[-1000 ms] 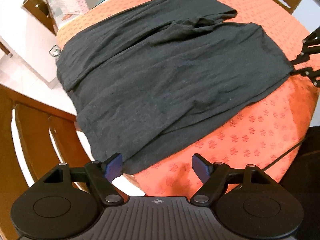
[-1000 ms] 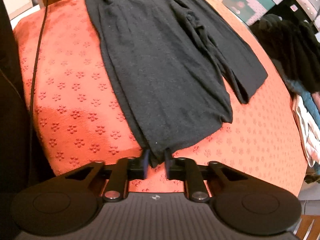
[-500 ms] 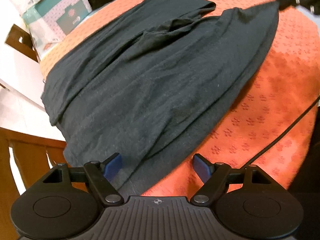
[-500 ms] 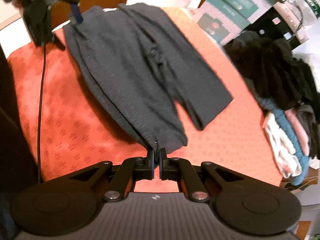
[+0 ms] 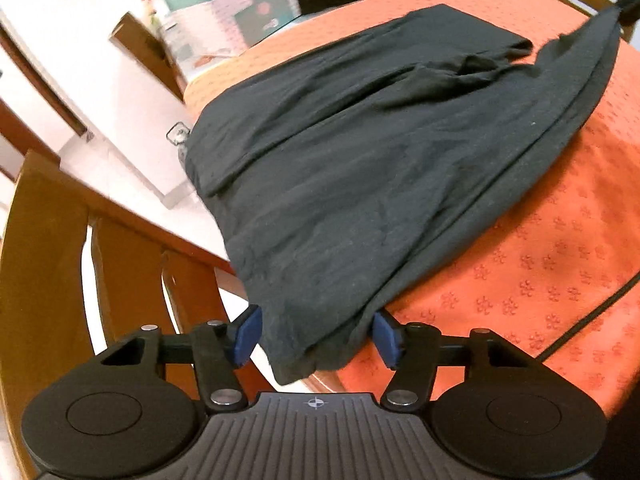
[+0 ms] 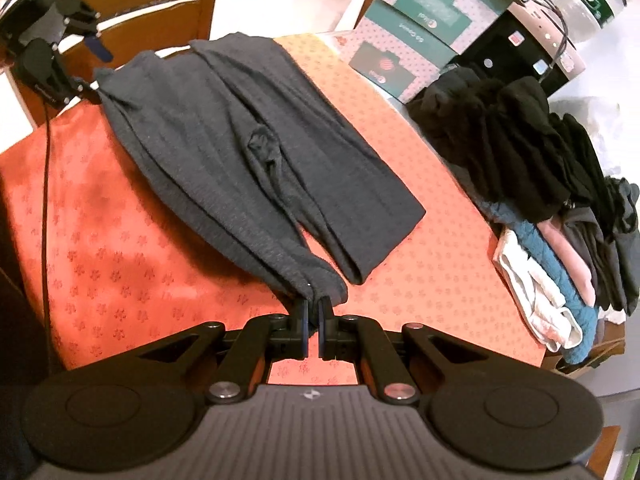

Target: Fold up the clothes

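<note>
**Dark garment lifted at two corners over the orange table**

The dark grey garment (image 5: 360,152) is lying across the orange tablecloth (image 5: 560,264), its far sleeve (image 6: 360,184) resting flat while the near edge is hanging in a taut fold above the cloth. A bunched knot of fabric is showing near the middle of the garment.

The right gripper (image 6: 314,320) is pointing steeply downward, with its jaws pressed nearly together and pinching one corner of the garment clear of the cloth. The left gripper (image 5: 316,336) is also angling steeply downward at the opposite corner; its jaws are closing, the hanging corner is sitting between the blue pads (image 5: 248,334), and the pads are not yet clamping the fabric.

The left corner is overhanging the table edge beside a wooden chair (image 5: 80,272). Bare cloth is lying open on the near side of the garment. A stack of folded clothes (image 6: 560,240) and printed boxes (image 6: 412,28) are occupying the far side, apart from the sleeve.
</note>
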